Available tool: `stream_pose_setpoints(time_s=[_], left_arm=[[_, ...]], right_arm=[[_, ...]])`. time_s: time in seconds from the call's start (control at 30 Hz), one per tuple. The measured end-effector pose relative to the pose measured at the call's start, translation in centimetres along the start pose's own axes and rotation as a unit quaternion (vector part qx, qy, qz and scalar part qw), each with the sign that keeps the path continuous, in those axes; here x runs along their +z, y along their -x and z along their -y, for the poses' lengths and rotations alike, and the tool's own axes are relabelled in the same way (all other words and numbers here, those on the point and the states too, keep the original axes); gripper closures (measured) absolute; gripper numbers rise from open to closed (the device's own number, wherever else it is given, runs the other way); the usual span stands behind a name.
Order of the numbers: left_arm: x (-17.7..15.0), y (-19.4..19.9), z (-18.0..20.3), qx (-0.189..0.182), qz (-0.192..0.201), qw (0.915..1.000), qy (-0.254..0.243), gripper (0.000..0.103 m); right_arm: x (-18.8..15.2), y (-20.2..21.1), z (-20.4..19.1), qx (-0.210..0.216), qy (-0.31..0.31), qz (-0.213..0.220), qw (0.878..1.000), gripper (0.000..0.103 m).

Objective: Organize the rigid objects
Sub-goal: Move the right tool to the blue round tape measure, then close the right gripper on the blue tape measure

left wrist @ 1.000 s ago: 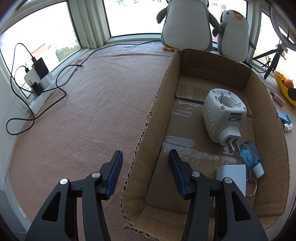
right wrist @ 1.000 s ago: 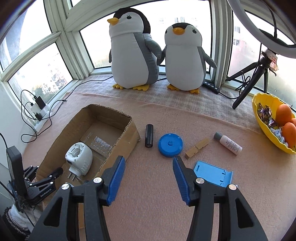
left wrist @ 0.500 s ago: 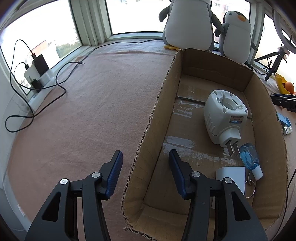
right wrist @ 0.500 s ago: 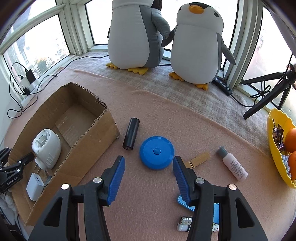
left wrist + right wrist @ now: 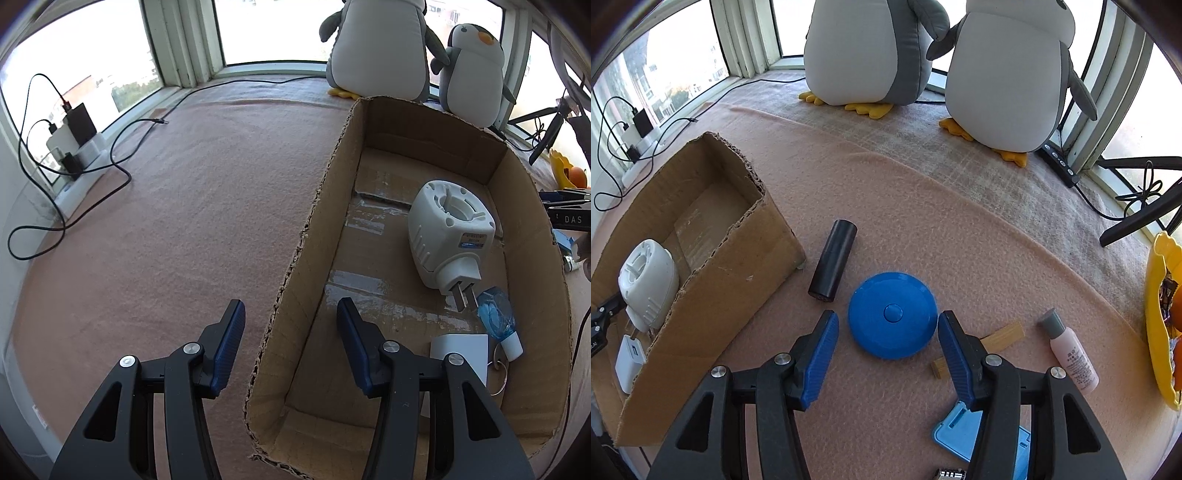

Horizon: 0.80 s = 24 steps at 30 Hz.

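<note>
The right tongs (image 5: pixel 888 332), spread wide and empty, have closed in on the round blue plastic disc (image 5: pixel 893 314), now between their fingers on the pink blanket, ready to grip. The left tongs (image 5: pixel 288 325), also wide, straddle the brown cardboard box's (image 5: pixel 314 221) near wall.

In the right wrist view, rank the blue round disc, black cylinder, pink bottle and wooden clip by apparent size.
1. blue round disc, clearly largest.
2. black cylinder and pink bottle: similar length, too close to rank.
3. wooden clip, though the hand-held gripper hides part of it.
</note>
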<state>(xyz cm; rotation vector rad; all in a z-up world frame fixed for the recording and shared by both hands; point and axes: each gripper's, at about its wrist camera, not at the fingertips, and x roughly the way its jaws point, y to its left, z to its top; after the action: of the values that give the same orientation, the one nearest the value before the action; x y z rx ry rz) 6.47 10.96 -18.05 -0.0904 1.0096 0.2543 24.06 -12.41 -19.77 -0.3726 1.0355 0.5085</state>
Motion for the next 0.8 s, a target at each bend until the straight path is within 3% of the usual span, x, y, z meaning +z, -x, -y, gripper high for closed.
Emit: stream_pose_setpoints(time_s=[0.8], left_arm=[[0.0, 0.1, 0.0, -0.003, 0.001, 1.0000, 0.006, 0.051]], right_arm=[[-0.6, 0.9, -0.1, 0.005, -0.028, 0.009, 1.000, 0.057]])
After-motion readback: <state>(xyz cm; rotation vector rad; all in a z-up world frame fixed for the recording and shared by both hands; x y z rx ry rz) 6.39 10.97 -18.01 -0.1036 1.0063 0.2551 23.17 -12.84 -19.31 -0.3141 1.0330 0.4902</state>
